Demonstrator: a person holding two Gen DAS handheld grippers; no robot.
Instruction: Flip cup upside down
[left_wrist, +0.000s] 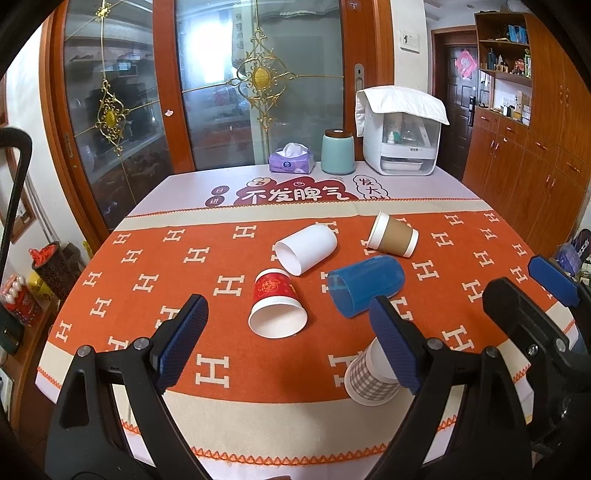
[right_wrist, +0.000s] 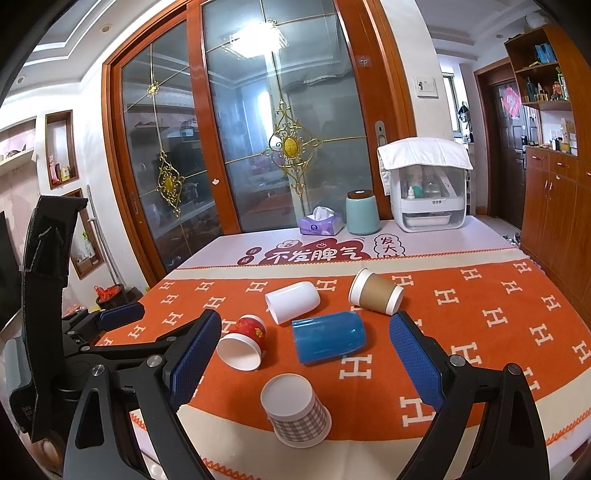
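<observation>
Handling first: these are thin-walled paper and plastic cups, light and easy to crush, so my call is a soft squeeze across the side wall at mid-height, never on the rim.

Left to right on the tablecloth (right_wrist: 480, 332):
- red cup (right_wrist: 243, 345): paper, red printed band, white inside. Lying on its side, mouth toward the near edge, left of centre.
- checked cup (right_wrist: 297, 408): grey-and-white check, paper. It stands mouth down, flat white base up, close to the near edge. Looks already flipped.
- white cup (right_wrist: 291, 301): plain, smooth, probably plastic, on its side, mouth toward the left, behind the red one.
- blue cup (right_wrist: 328, 341): translucent plastic, likely slick against the pads. On its side in the middle, mouth to the left.
- brown cup (right_wrist: 375, 291): paper with a corrugated sleeve, white rim. On its side toward the far edge; the sleeve should give the best grip.

left gripper (left_wrist: 291, 345): jaws spread wide, nothing held, hovering over the near edge.
right gripper (right_wrist: 304, 358): also spread wide and empty, bracketing the red-to-blue area from above.

Four cups look left to do.
</observation>
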